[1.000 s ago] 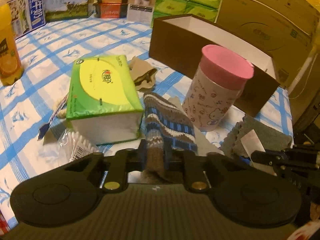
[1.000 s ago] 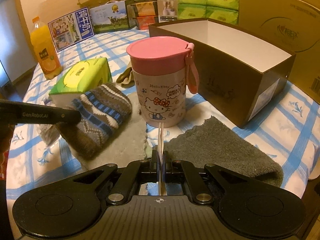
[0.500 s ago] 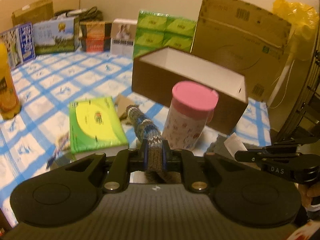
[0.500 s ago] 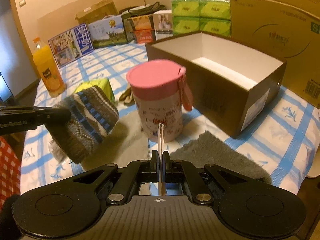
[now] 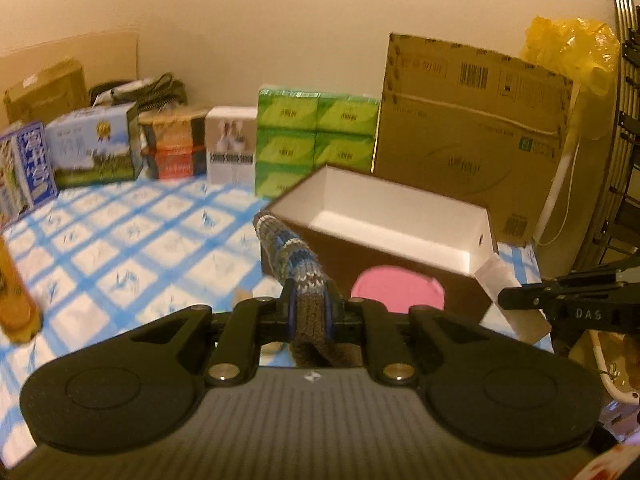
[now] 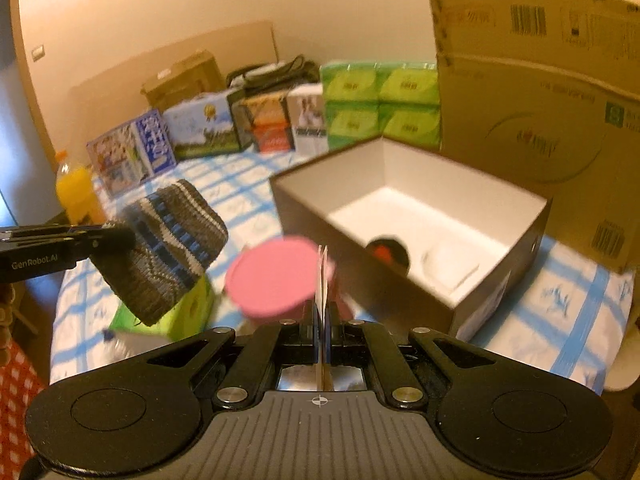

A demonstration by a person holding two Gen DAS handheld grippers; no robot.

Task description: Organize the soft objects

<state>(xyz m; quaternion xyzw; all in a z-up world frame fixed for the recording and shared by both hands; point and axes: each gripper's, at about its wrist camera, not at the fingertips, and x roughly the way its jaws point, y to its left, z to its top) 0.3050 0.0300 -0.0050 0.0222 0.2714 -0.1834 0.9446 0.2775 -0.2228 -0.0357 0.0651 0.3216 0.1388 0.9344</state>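
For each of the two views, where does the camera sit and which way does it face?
Left wrist: on the left gripper, facing the brown box; its jaws clamp a knitted hat; the right gripper shows at the right edge.
Right wrist: on the right gripper, facing the same box; its jaws pinch a white card.
Shared: box, hat, pink lid.
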